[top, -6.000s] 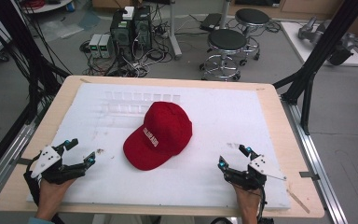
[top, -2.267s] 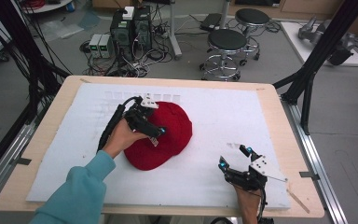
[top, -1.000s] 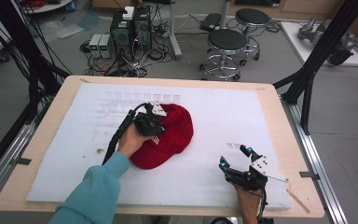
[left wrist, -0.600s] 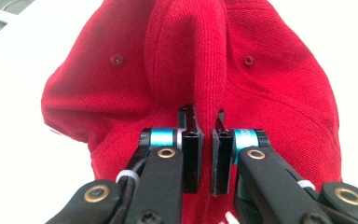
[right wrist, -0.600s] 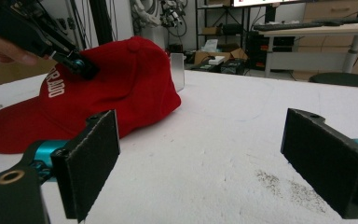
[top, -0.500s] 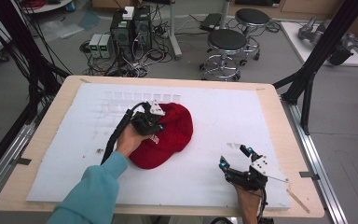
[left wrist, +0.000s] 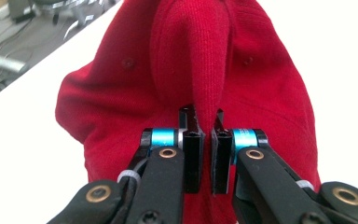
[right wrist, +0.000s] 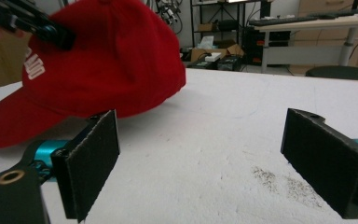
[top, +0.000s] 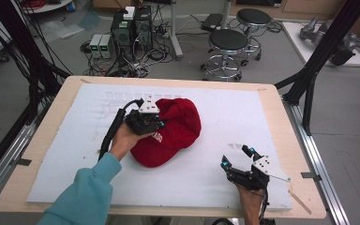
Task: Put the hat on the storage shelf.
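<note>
A red cap [top: 176,133] with white lettering lies near the middle of the white foam board [top: 243,117]. My left gripper [top: 155,123] is shut on a pinched fold of the cap's crown fabric; in the left gripper view the two jaws [left wrist: 205,154] squeeze a raised ridge of red cloth [left wrist: 191,56]. The crown is pulled up while the brim rests on the board. My right gripper [top: 236,157] rests near the board's front right, open and holding nothing. In the right gripper view its pads [right wrist: 91,161] stand wide apart, with the cap [right wrist: 107,60] beyond them at the left.
The foam board covers a wooden table [top: 281,101]. A faint dark smudge [right wrist: 284,182] marks the board near my right gripper. Beyond the far edge stand stools [top: 227,47] and computer boxes [top: 129,28] on the floor. Black frame posts [top: 318,61] rise at the table's sides.
Since six seconds ago my left gripper has moved from the front left corner to the cap and shut on its crown. In the last second the crown has been lifted slightly. The right gripper has stayed put.
</note>
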A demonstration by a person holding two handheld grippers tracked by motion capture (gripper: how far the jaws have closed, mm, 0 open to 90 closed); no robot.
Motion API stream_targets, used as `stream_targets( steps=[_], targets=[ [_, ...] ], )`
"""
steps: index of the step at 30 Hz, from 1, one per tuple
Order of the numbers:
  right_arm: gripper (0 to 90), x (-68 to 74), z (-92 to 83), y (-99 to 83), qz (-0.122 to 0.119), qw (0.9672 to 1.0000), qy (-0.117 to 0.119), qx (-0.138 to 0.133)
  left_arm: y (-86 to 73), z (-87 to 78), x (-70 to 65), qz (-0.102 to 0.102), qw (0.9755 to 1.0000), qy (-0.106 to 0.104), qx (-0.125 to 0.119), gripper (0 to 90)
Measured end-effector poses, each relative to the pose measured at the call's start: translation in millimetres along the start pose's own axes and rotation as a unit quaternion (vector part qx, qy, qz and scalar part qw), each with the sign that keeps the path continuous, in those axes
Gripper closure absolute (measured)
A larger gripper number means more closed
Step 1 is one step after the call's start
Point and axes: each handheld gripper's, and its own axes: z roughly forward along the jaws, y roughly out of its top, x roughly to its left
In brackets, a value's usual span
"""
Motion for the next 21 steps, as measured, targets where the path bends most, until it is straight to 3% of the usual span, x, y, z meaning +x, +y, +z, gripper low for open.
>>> stream_targets(
  steps=[7, 12, 17, 21],
  targets=[
    [10.6, 4.7, 2.5, 1.0, -0.014, 0.9996, -0.019, 0.014, 1.3, -7.5, 0.5, 0.002, 0.9995, -0.022, -0.025, 86.8],
    [10.5, 11.5, 7.7, 4.0, -0.017, 0.9996, -0.01, 0.02, 2.0, -13.2, 1.4, 0.004, 0.9983, -0.029, -0.049, 86.8],
    [10.5, 21.0, 10.4, 14.9, -0.007, 0.9998, 0.011, 0.014, 3.3, -20.0, 3.0, -0.014, 0.9963, -0.036, -0.076, 86.7],
    [10.5, 30.2, 11.7, 24.7, 0.004, 0.9997, 0.025, 0.005, 3.1, -24.1, 7.2, -0.05, 0.9934, -0.052, -0.089, 86.8]
  ],
)
